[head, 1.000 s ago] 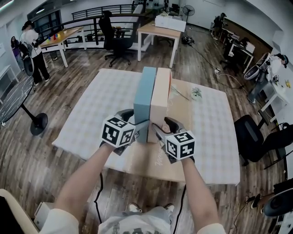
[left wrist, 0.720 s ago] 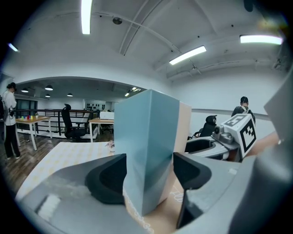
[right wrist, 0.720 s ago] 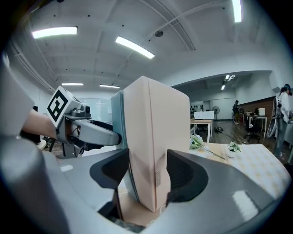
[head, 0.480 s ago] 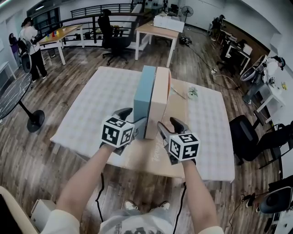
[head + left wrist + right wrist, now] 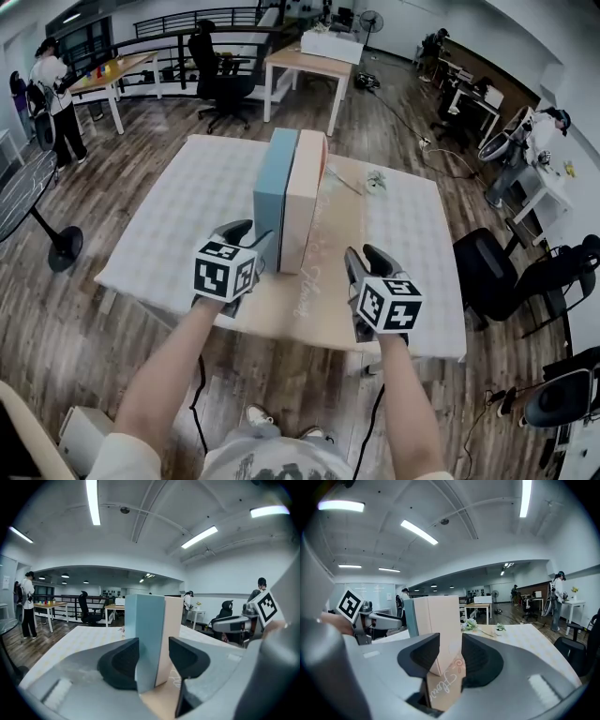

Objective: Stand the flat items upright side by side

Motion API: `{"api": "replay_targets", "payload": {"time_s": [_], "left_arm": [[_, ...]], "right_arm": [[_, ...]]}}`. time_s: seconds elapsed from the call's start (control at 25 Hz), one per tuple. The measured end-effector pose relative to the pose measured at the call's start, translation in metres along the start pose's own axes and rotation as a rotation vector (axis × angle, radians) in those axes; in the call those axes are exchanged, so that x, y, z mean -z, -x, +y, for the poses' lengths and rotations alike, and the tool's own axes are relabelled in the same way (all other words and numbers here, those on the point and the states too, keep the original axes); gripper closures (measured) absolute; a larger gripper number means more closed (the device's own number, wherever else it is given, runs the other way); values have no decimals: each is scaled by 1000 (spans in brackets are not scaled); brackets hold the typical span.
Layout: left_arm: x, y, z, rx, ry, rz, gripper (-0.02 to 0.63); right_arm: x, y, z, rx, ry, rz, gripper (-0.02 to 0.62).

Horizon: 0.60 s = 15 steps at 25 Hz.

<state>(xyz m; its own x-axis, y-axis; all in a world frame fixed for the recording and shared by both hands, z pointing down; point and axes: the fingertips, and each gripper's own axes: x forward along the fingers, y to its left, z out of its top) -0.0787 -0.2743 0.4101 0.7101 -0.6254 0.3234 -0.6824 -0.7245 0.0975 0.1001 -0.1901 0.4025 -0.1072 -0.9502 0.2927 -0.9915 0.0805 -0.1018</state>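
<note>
The blue box (image 5: 274, 192) and the beige box (image 5: 306, 202) are standing upright on the brown mat (image 5: 323, 309) in the middle of the table (image 5: 178, 225). Their broad faces are touching, so the arrangement looks finished, and the step in hand is most likely the letting go.

The left gripper (image 5: 251, 239) is hovering just beside the near lower corner of the blue box. Its jaws have just been closing, yet they are standing apart. In the left gripper view the near edge of the box is showing in the gap, and no pad seems to be pressing on it. The right gripper (image 5: 366, 259) is hanging over the near part of the mat, apart from the beige box. Its jaws too have just been closing, a narrow gap is showing, and nothing is between them.

To do this well, the left gripper should come straight back toward the person, never sideways. Both boxes are tall and thin, and a touch at the foot could be tipping the pair. Its jaws should not close further until the corner is free. Watching the tops for any wobble is also wise.
</note>
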Motion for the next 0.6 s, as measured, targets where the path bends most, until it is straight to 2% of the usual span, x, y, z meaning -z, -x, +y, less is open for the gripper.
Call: {"api": "replay_targets", "payload": {"time_s": [0.08,0.4,0.6], "left_arm": [[-3,5,-10,-8,2,-9,402],[-17,19,-83,-5,-27,-37,503],[-17,28,-127,-14,-54,-42,598]], "right_arm": [[-2,13,-8,5,1,-8,458],[-7,74,-35,27,25,-32,513],[-9,105,-42,13,51,-44,591]]}}
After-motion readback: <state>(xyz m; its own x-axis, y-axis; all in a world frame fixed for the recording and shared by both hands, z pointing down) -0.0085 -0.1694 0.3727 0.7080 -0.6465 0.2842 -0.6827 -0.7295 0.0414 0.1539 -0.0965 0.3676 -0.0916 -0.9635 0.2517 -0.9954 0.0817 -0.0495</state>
